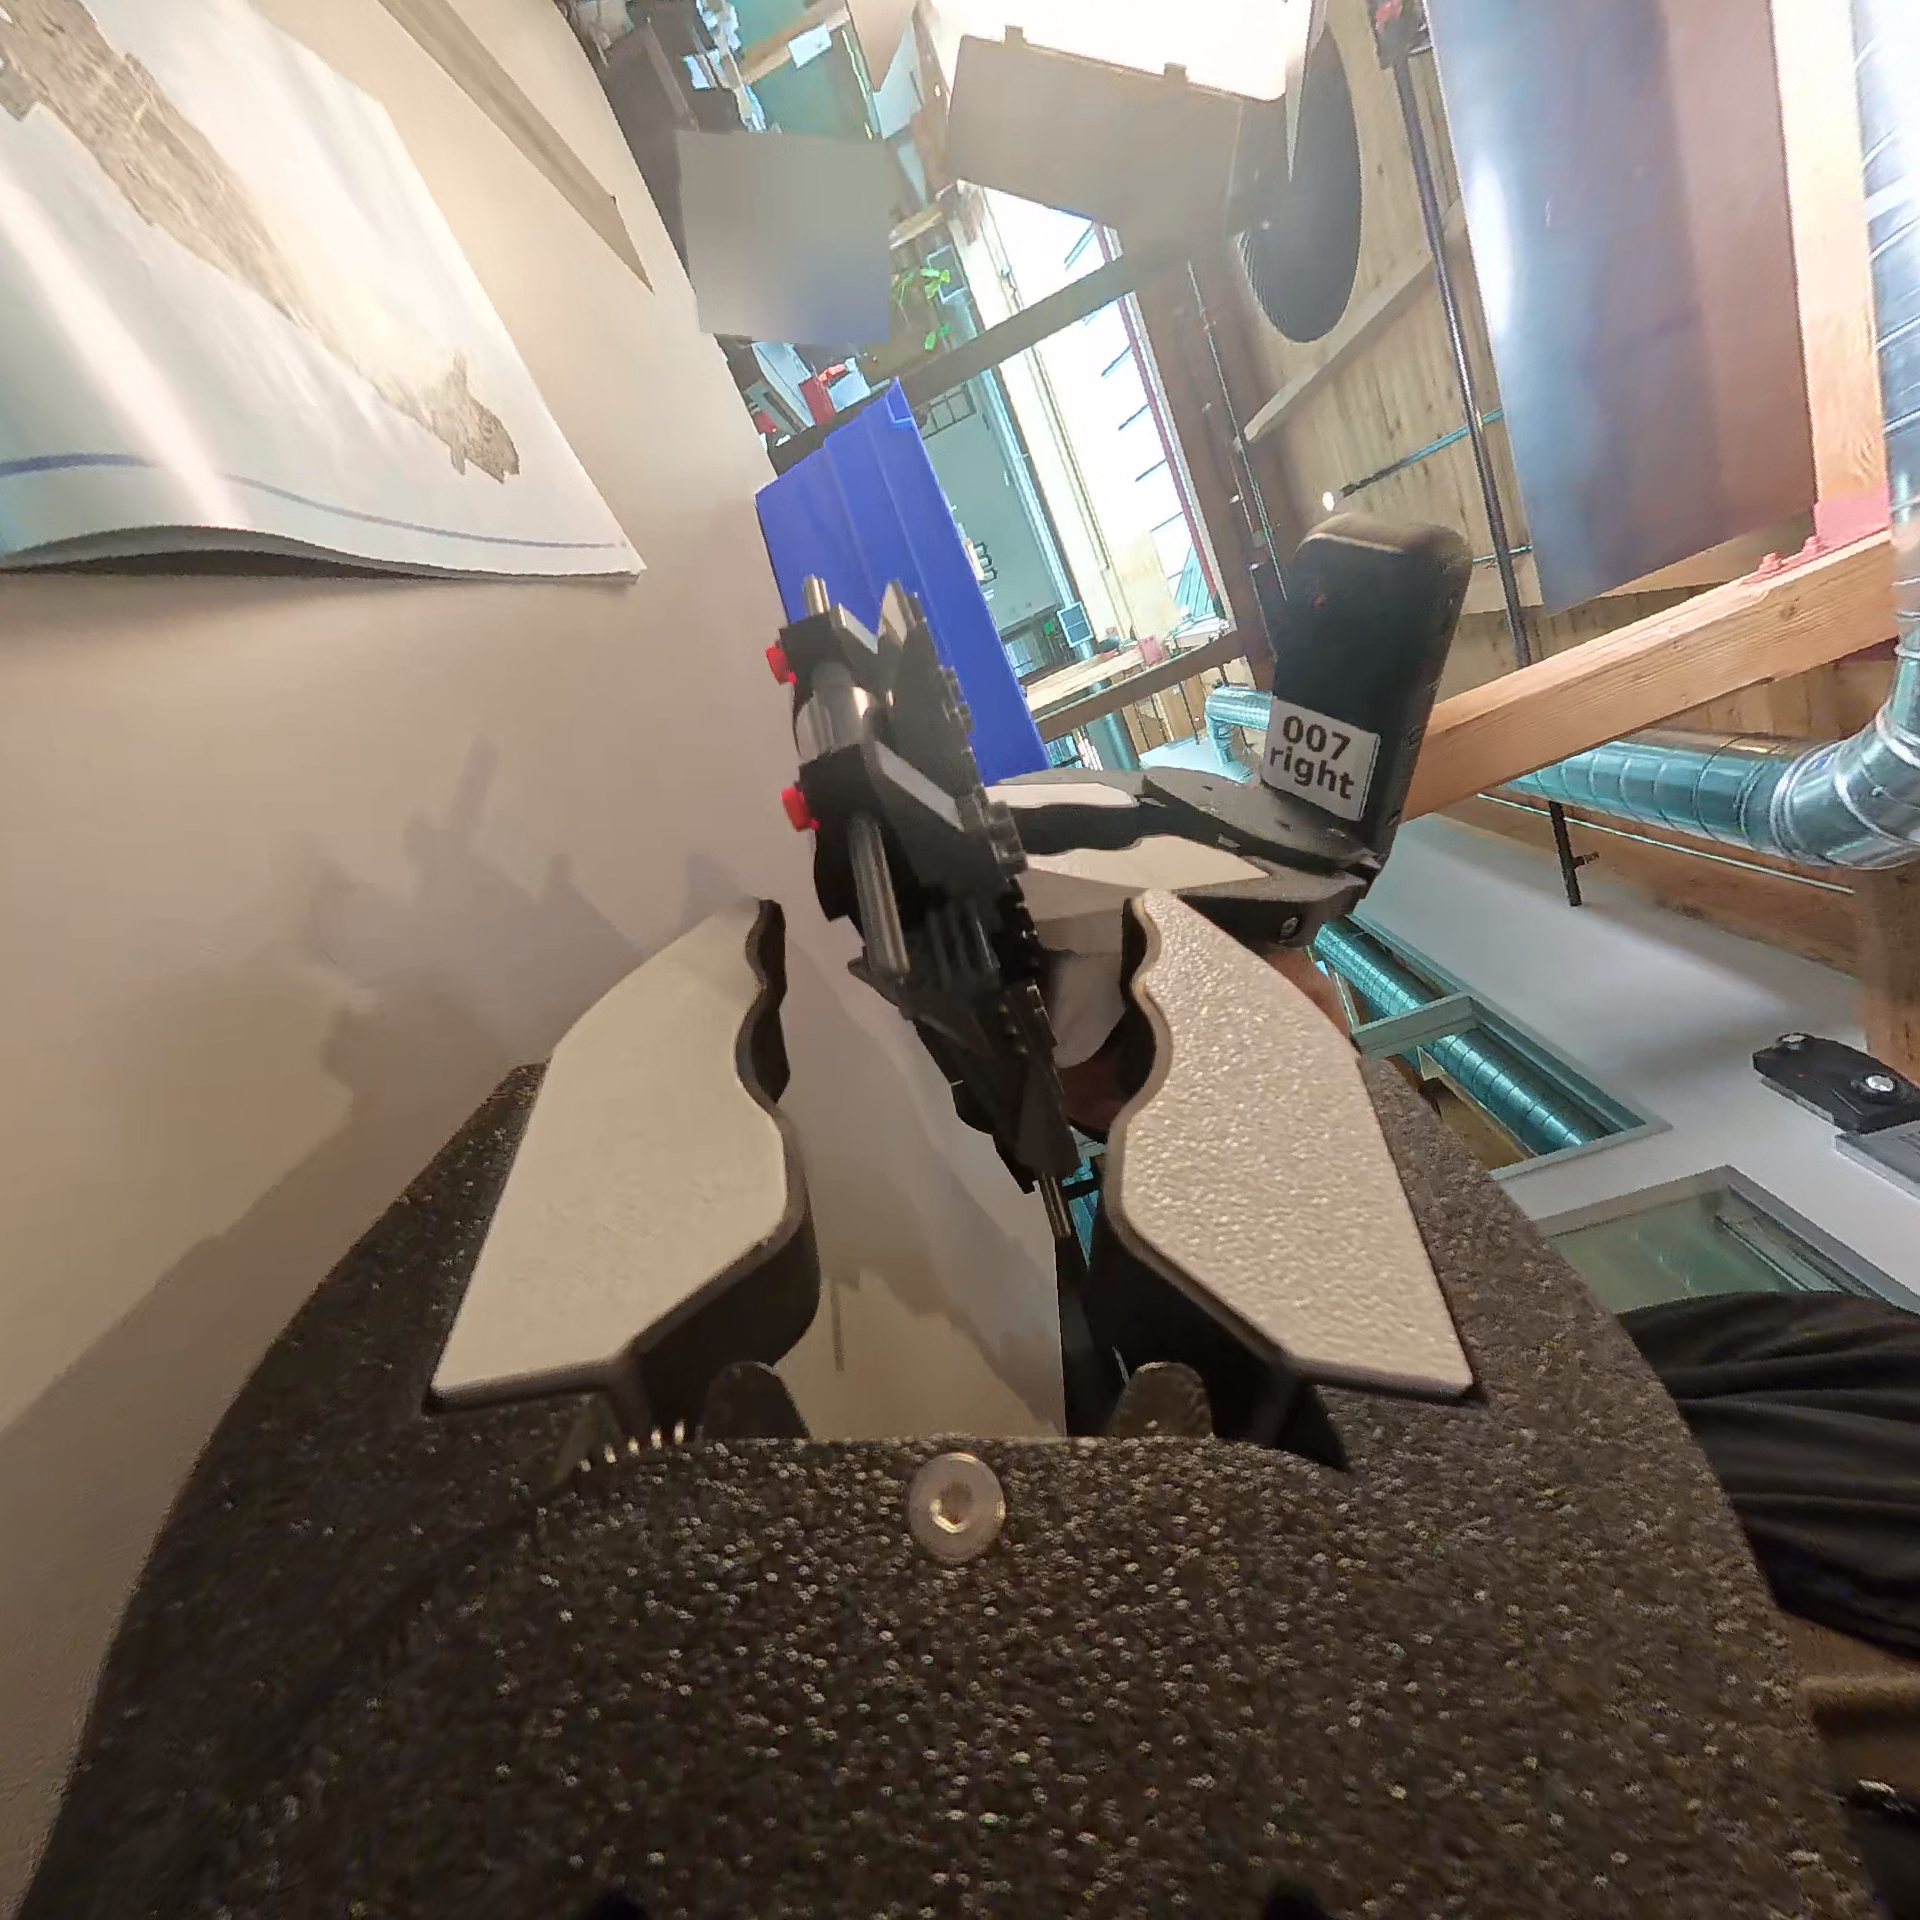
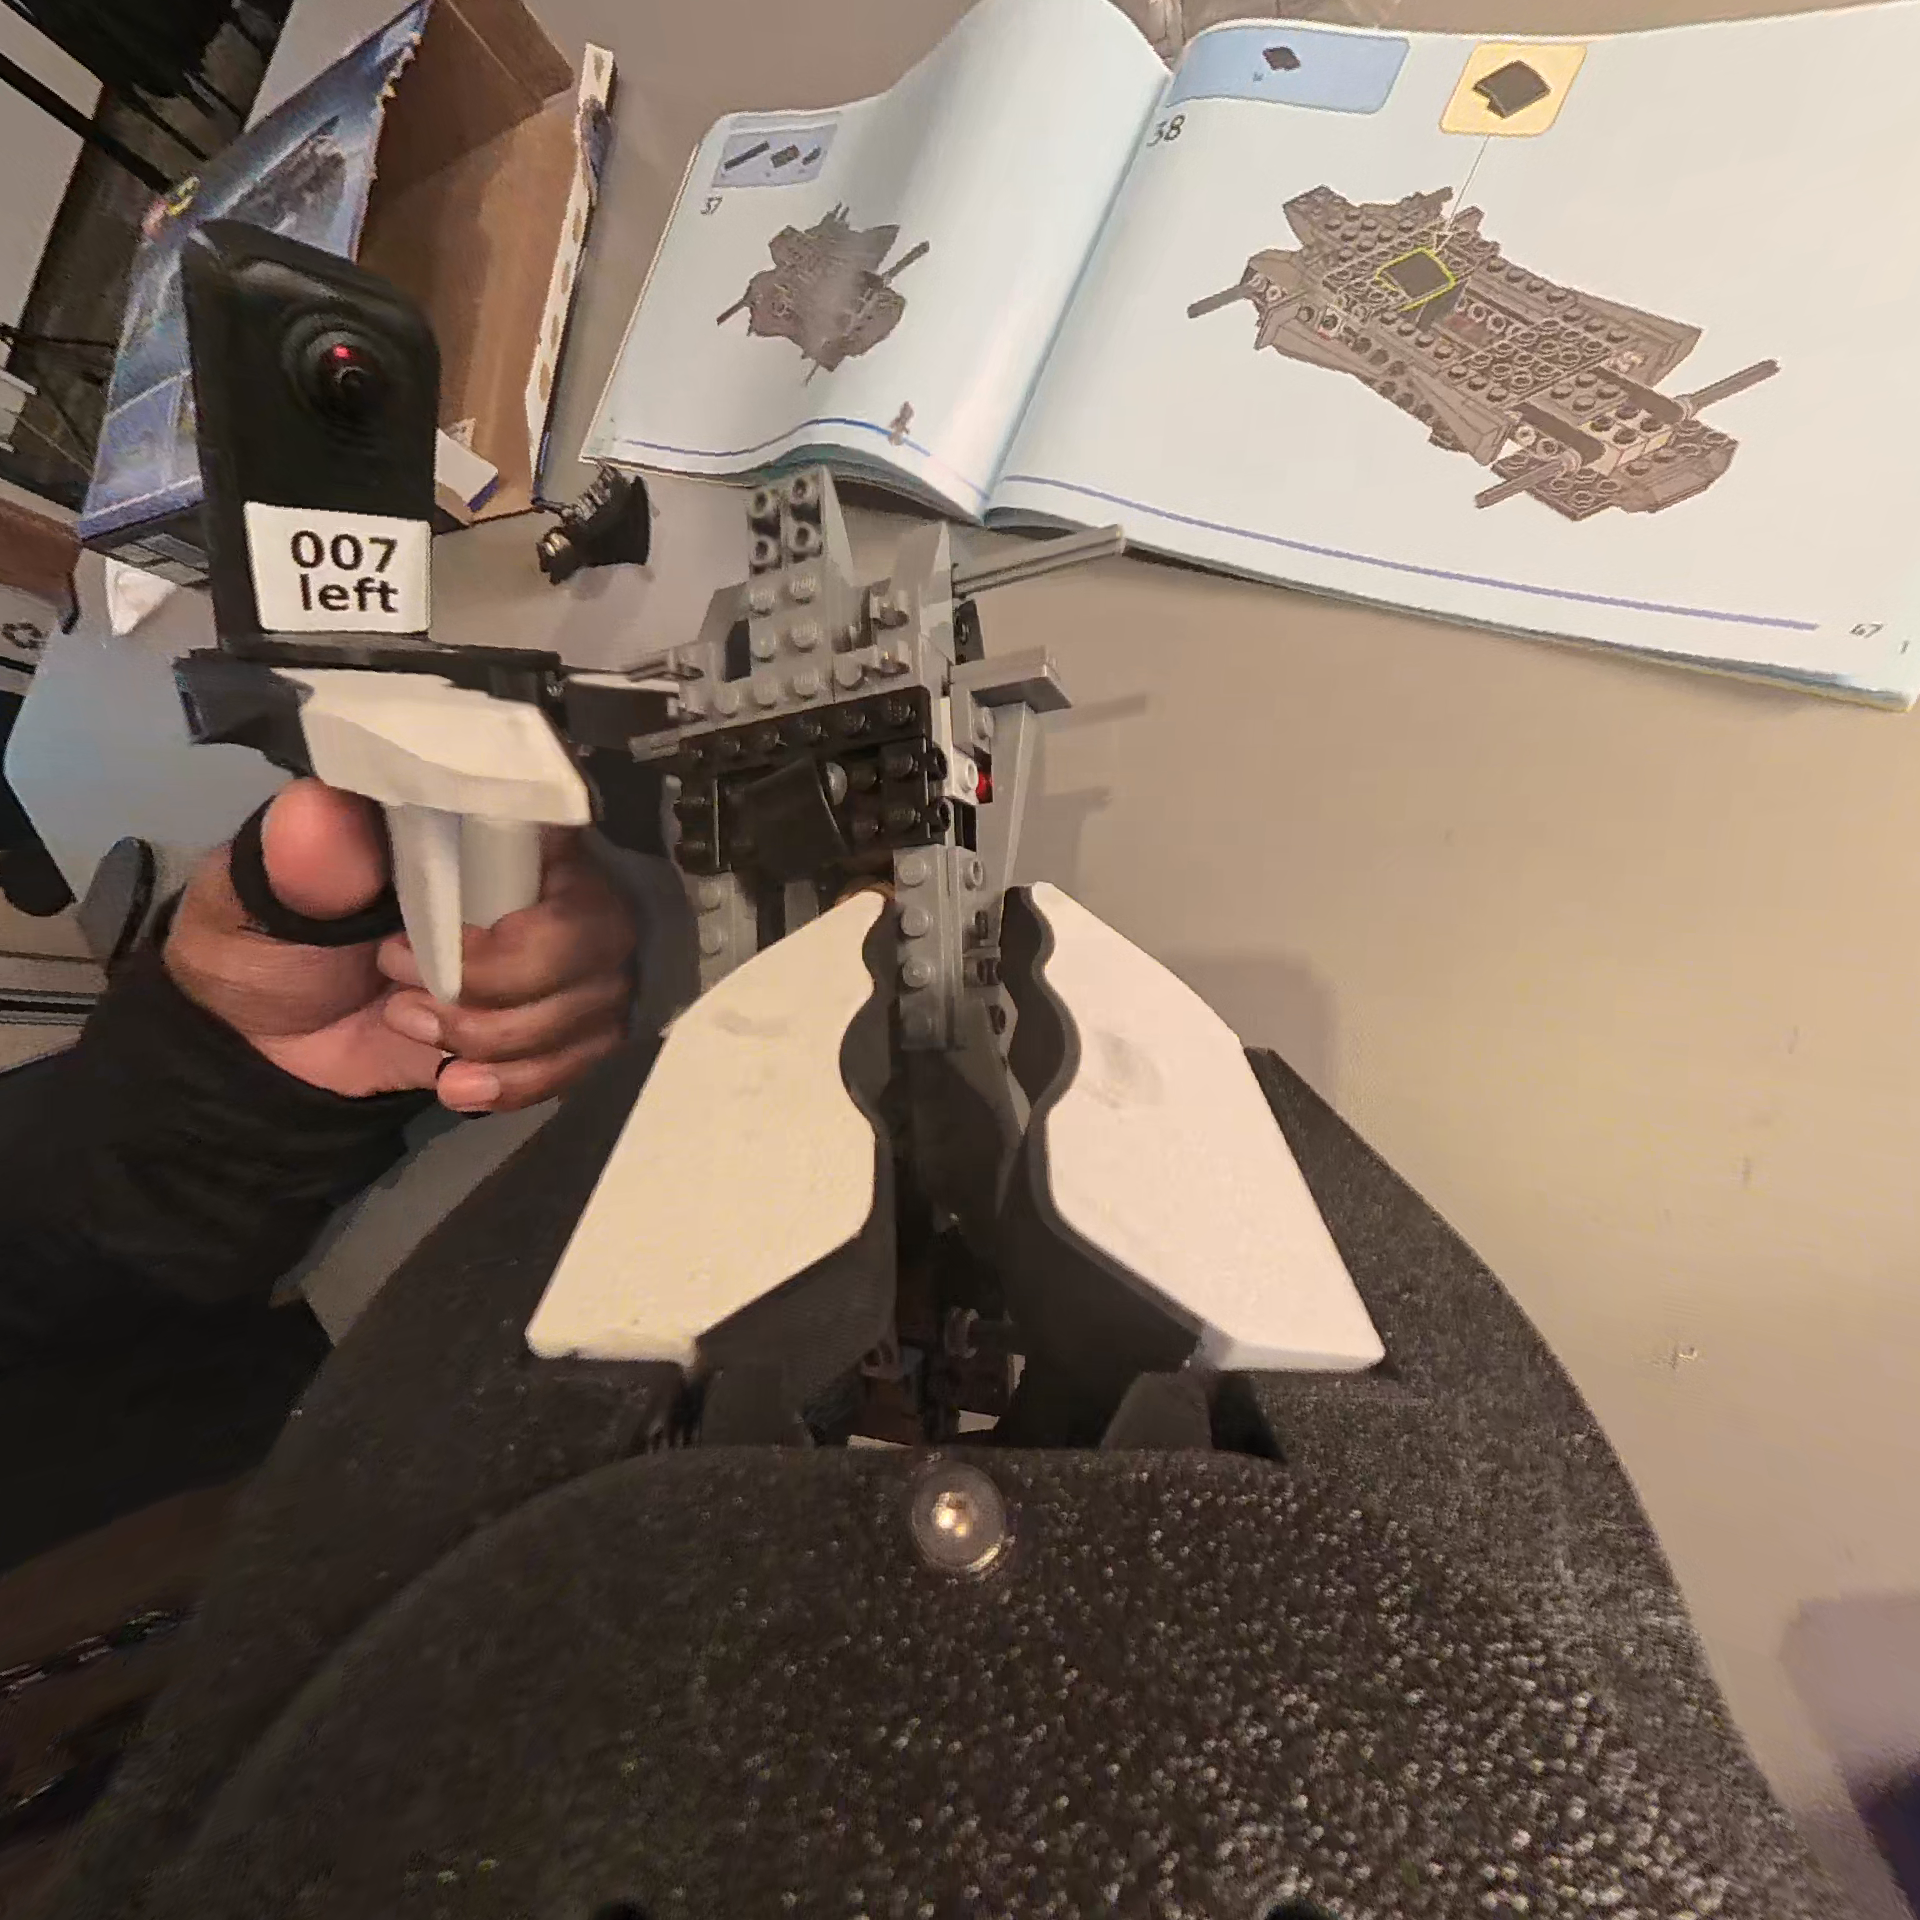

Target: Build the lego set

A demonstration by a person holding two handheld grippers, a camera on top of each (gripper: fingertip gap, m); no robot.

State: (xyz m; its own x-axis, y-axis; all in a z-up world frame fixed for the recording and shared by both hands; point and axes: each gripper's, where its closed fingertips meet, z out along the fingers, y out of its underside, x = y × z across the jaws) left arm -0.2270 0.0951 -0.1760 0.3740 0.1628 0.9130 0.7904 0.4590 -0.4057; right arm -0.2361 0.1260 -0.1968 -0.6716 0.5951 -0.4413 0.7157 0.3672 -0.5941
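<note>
A grey and black brick model (image 2: 810,727) with red studs is held above the table. My right gripper (image 2: 951,914) is shut on a grey studded strip at the model's near end, with both pads pressed on it. In the left wrist view the model (image 1: 935,831) stands on edge between the fingers of my left gripper (image 1: 956,925). Those fingers are wide apart, with a gap on each side, and touch nothing. The right gripper (image 1: 1039,842) shows there gripping the model from the right. The left gripper (image 2: 582,748), held by a hand, shows at the model's left side.
An open instruction booklet (image 2: 1351,312) lies on the beige table (image 2: 1455,1039) behind the model; it also shows in the left wrist view (image 1: 260,364). A cardboard box (image 2: 468,260) and a small black brick part (image 2: 597,525) lie at the far left. A blue bin (image 1: 894,582) stands beyond the model. The gap from one gripper's tips to the other's is roughly 4 cm.
</note>
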